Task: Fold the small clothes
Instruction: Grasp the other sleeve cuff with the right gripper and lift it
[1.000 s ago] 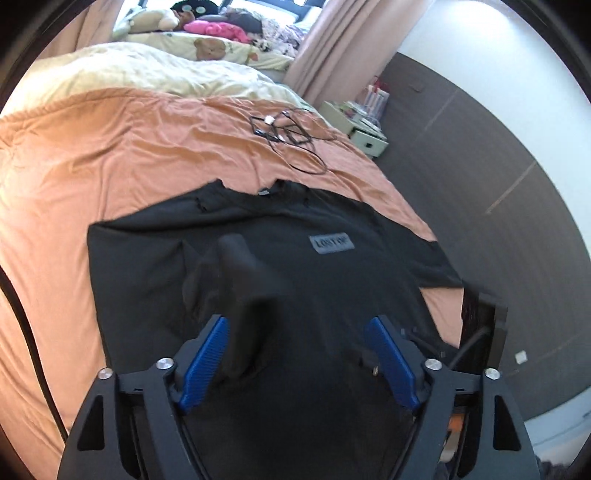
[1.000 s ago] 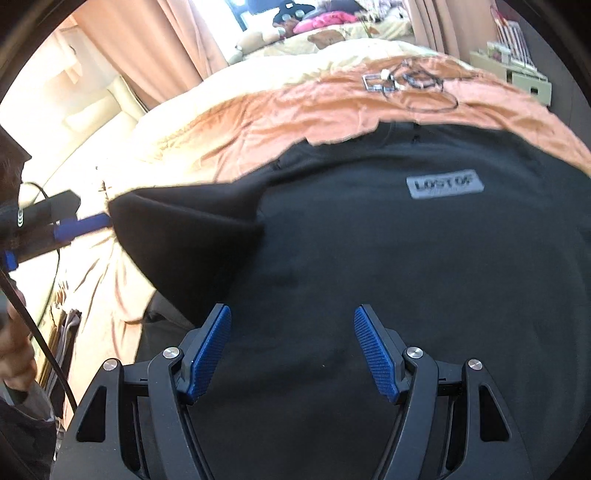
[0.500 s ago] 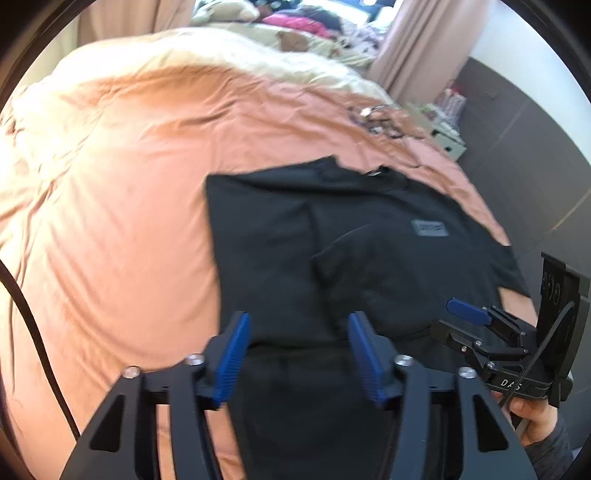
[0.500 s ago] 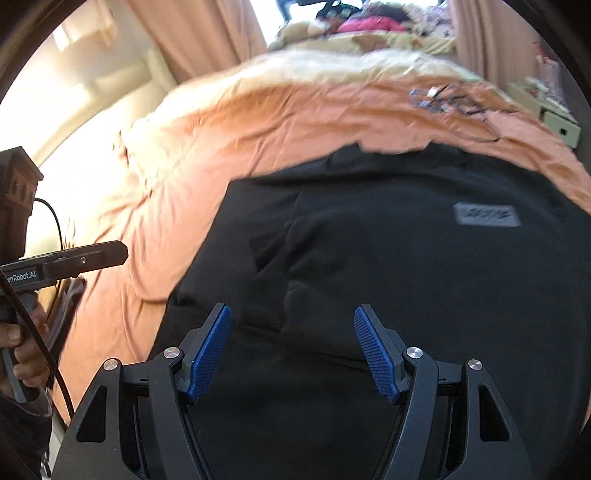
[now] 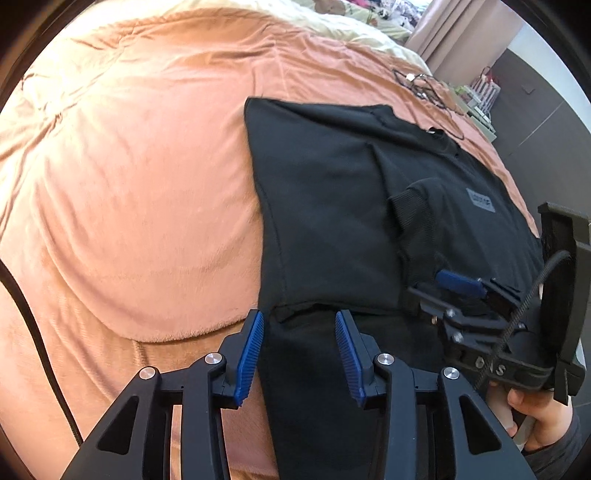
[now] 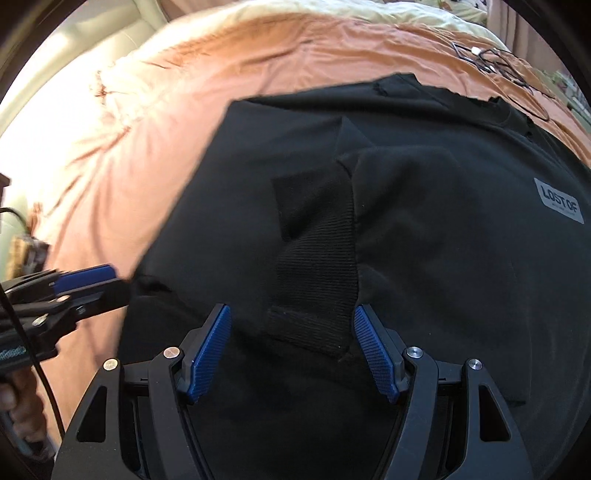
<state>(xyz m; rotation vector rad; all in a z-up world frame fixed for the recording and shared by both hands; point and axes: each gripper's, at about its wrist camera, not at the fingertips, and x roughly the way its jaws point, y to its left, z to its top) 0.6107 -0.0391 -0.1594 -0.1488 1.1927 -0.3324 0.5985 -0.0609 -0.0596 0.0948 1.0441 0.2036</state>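
A black sweatshirt (image 5: 332, 206) with a grey label (image 5: 480, 201) lies flat on the orange bed cover (image 5: 129, 184). Its left side and sleeve are folded over the body, and the ribbed cuff (image 6: 317, 258) lies on top. My left gripper (image 5: 299, 332) is open over the shirt's near left edge. My right gripper (image 6: 291, 325) is open around the cuff's near end; it also shows in the left wrist view (image 5: 458, 284). The left gripper shows at the left of the right wrist view (image 6: 85, 277).
Black cables (image 5: 424, 85) lie on the cover beyond the shirt's collar. A cream duvet (image 6: 314, 11) covers the far part of the bed. A bedside shelf (image 5: 480, 96) stands by the dark wall at far right. The cover is wide and bare left of the shirt.
The left sleeve was held up a second ago; it now lies folded across the shirt's body. Both grippers have dropped towards the near edge, and the left one's jaws have narrowed.
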